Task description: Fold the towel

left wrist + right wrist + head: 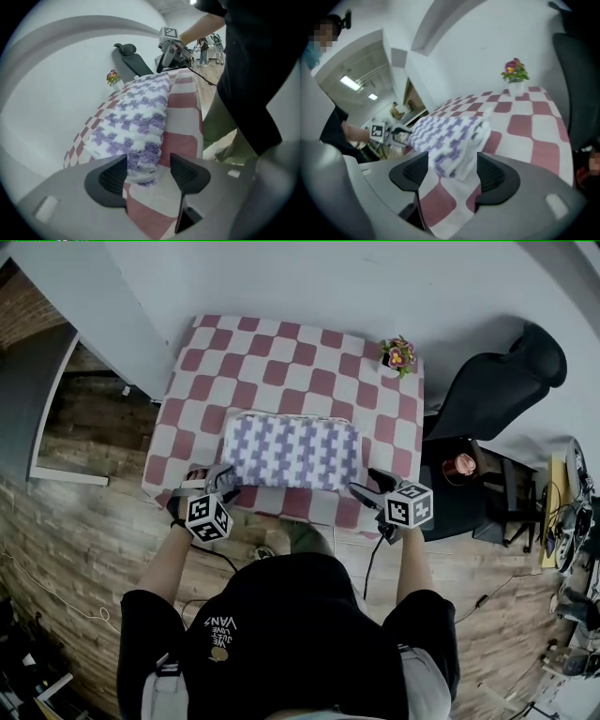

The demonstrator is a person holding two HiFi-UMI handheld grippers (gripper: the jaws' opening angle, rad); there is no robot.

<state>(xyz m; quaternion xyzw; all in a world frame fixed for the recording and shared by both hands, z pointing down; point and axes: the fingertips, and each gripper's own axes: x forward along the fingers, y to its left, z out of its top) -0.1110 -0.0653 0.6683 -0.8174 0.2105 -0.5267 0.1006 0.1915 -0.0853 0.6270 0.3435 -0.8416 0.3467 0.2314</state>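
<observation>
Left gripper (147, 176): jaws stood wide, towel (292, 451) corner between them, unpinched, shown only by left gripper view | towel: folded, lay near front edge of checkered table (281, 352), whole only in head view | Right gripper (452, 173): jaws wide, opposite corner between, loose | flowerpot (397, 354) at far right corner; black chair (497, 385) beside table

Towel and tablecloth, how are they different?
The towel has a purple-and-white pattern; the tablecloth has big red-and-white squares. The towel looks fluffy and lies folded in a thick bundle; the tablecloth lies flat and smooth. The towel is smaller and sits on the tablecloth, which covers the whole table. Both are cloth with white in the pattern.
</observation>
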